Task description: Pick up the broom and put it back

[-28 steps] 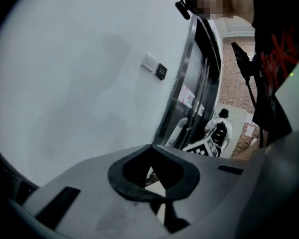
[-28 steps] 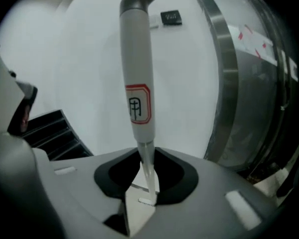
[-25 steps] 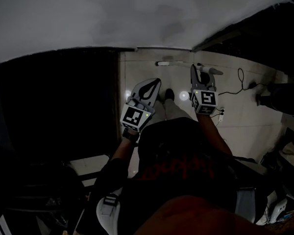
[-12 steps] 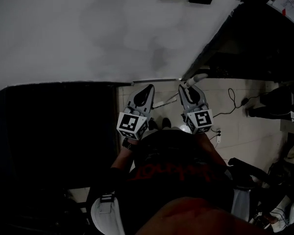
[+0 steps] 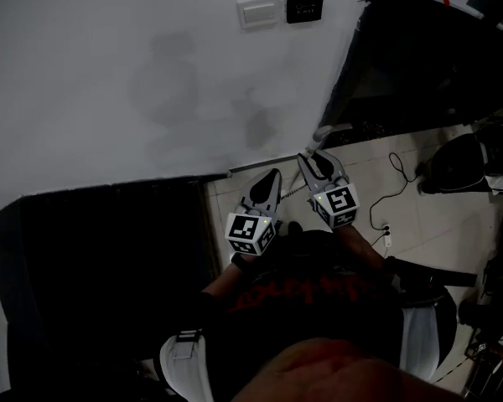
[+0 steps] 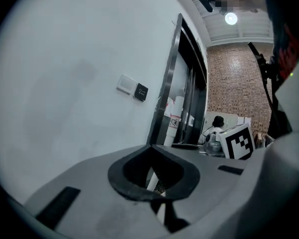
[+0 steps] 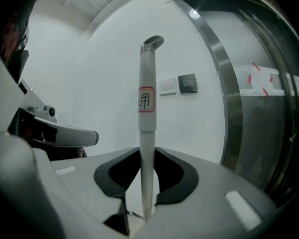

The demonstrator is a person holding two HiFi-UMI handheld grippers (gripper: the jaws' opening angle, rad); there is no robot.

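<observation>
The broom's white handle (image 7: 146,128) stands upright between the jaws of my right gripper (image 7: 147,183), which is shut on it; its grey end cap (image 7: 152,43) rises well above the jaws, and a red-edged label sits on the shaft. In the head view my right gripper (image 5: 317,159) holds the handle (image 5: 292,190) near the wall, the shaft slanting down toward my left gripper (image 5: 272,177). My left gripper (image 6: 153,176) has its black pads closed together; a bit of the white handle (image 6: 150,178) shows through the hole between them. The broom head is hidden.
A white wall (image 5: 151,82) with a white switch plate (image 5: 260,11) and a black panel (image 5: 304,7) is straight ahead. A dark metal-framed doorway (image 7: 229,98) lies to the right, a black cabinet (image 5: 101,249) to the left. Cables (image 5: 398,170) trail over the tiled floor.
Both grippers have risen and come closer to the wall. The broom handle has come up from the floor with the right gripper. The head view has tilted up the wall.
</observation>
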